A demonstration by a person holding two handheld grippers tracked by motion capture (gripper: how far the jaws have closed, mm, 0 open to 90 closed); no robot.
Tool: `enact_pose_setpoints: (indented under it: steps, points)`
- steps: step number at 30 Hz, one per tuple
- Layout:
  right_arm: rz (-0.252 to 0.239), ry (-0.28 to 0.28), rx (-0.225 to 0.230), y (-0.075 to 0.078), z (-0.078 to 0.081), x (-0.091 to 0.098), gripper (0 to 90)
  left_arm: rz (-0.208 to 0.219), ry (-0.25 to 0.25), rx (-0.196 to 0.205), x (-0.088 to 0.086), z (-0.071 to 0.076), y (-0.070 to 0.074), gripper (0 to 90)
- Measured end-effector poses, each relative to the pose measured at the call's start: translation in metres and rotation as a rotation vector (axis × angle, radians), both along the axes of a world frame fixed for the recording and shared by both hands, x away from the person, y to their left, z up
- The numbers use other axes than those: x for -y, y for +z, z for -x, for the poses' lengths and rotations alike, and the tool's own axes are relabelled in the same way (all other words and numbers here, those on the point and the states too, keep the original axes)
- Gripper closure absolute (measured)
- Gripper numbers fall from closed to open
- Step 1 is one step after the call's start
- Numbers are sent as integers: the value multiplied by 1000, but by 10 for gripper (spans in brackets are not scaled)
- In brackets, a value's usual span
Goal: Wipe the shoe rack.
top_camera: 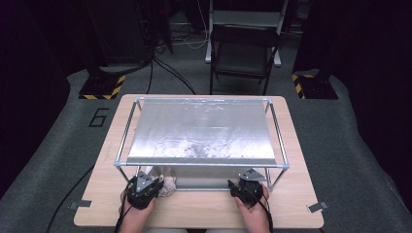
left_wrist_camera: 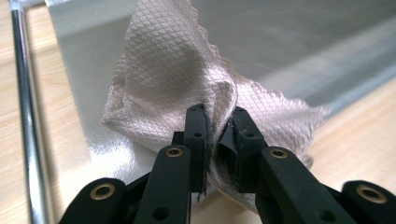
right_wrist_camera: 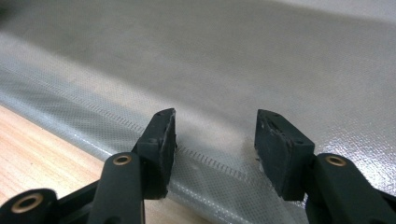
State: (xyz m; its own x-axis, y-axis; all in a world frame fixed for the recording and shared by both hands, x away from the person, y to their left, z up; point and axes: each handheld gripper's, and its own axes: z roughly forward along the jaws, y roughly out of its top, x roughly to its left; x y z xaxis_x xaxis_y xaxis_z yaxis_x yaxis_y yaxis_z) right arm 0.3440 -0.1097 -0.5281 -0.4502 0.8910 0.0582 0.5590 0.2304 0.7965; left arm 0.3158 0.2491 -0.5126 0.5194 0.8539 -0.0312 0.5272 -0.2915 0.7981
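In the high view, the left gripper (top_camera: pixel 151 187) sits at the lower left of the frame, against the near edge of the silver foil-like sheet (top_camera: pixel 201 128) stretched over a thin metal-rod frame (top_camera: pixel 127 131) on the pale wooden table (top_camera: pixel 204 208). A crumpled, off-white quilted paper towel (top_camera: pixel 167 182) bunches just beside it, under the frame's near rail. The right gripper (top_camera: pixel 243 187) rests at the lower right of centre.

In the left gripper view, the jaws are clenched on a fold of the paper towel (left_wrist_camera: pixel 173 79), which fans up across the middle of the frame. The hold takes only a thin pinch, so a firm wipe could probably tear the towel or pull it free. The metal rod (left_wrist_camera: pixel 23 116) runs down the left edge; the towel could snag there.

In the right gripper view, the right gripper (right_wrist_camera: pixel 215 135) is released, its jaws apart with nothing between, hovering over the sheet's seamed edge (right_wrist_camera: pixel 116 121). With nothing pinning it, the sheet might shift or crease under rubbing.
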Motion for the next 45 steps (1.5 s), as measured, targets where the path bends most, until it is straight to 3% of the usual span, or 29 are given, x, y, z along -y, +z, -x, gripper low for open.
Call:
enact_pose_setpoints:
  steps: [3,4,6,8,11,12,15,20,24,28,38,41,45]
  points:
    - [1,0,0,0,0,0,479,10,0,21,-4,6,6,801]
    - [2,0,0,0,0,0,479,-41,26,70,-14,13,13,802]
    - [1,0,1,0,0,0,479,-38,36,73,-24,19,19,803]
    - [5,2,-5,0,0,0,479,-23,69,102,-31,26,23,803]
    - [6,4,-12,0,0,0,479,-26,82,101,-41,35,29,804]
    - [5,4,-12,0,0,0,479,-12,114,122,-50,41,35,804]
    - [6,4,-12,0,0,0,479,20,149,147,-61,47,44,807]
    - [7,4,-12,0,0,0,479,32,167,204,-69,55,64,812]
    - [6,3,-12,0,0,0,479,11,182,248,-74,63,76,818]
    - [5,3,-12,0,0,0,479,17,198,223,-82,63,68,822]
    - [6,5,-12,0,0,0,479,-4,217,84,-91,48,24,826]
    - [7,9,-14,0,0,0,479,2,223,89,-93,49,27,826]
    - [4,9,-12,0,0,0,480,6,231,141,-95,53,40,827]
